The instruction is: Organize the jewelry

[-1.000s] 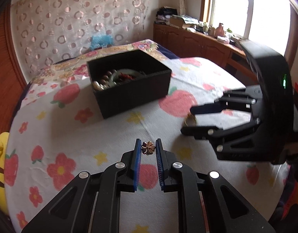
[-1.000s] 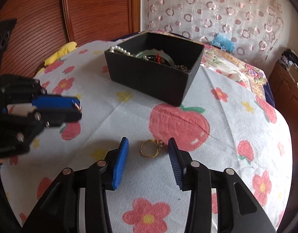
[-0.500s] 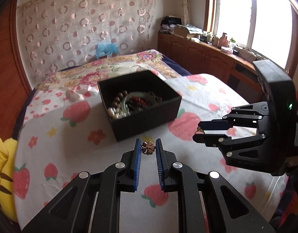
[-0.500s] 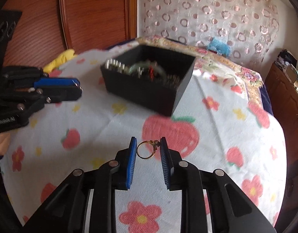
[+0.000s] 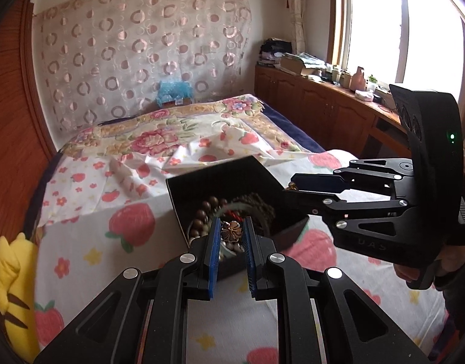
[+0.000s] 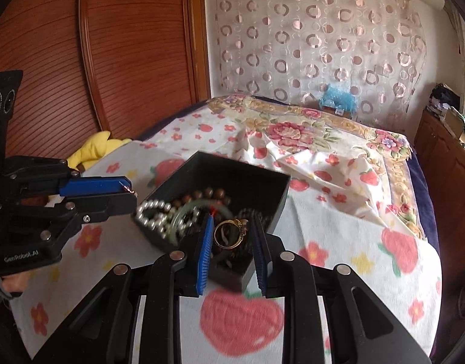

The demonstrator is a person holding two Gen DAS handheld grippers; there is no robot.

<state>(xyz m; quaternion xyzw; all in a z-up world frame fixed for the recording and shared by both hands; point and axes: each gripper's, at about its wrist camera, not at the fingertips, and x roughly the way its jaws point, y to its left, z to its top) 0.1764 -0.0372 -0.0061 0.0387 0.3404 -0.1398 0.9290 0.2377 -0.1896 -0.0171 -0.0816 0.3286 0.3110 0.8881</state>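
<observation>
At far left one yellow plush toy [image 5: 8,276] lies at the edge of the bed [image 5: 89,242], which is covered with a strawberry-and-flower sheet. The left tool [image 5: 231,233] is clamped on one small flower-shaped brooch [image 5: 231,231], held above the near corner of the one black box [image 6: 250,182] on the bed. That box holds one pearl strand [image 6: 155,214], one pale green bangle [image 6: 199,207] and dark bead strings whose number I cannot tell. The right tool [image 6: 230,236] has one gold ring [image 6: 230,233] between its blue pads [image 6: 204,242], over the box; its jaws are opening and the ring touches only the left pad.
</observation>
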